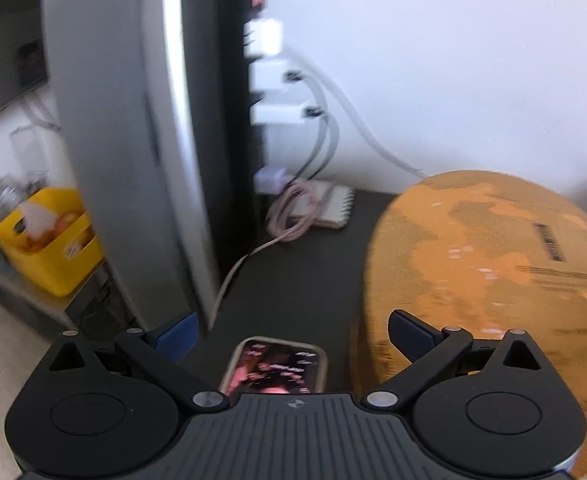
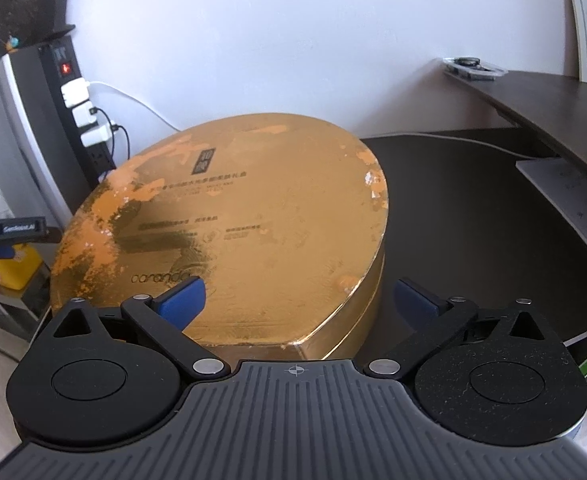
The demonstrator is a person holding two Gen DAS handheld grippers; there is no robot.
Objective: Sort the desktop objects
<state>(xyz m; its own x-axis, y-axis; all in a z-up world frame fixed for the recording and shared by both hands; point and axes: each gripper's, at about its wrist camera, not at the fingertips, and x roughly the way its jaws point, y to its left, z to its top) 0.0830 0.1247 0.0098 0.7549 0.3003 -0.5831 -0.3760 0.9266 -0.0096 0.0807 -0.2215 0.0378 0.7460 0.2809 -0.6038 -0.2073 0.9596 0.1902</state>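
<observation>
Blue rubber pads of my right gripper (image 2: 298,300) stand wide apart, nothing between them, over the near rim of the round gold box (image 2: 229,216), its foil lid scuffed to orange. My left gripper (image 1: 291,334) gapes too, above a glossy phone (image 1: 275,368) on the dark desk (image 1: 313,272). Beyond: coiled cable (image 1: 289,216), power strip (image 1: 259,60), yellow bin (image 1: 53,252).

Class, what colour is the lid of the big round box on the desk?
Gold with worn orange patches on the box lid; clearest in the right wrist view.
</observation>
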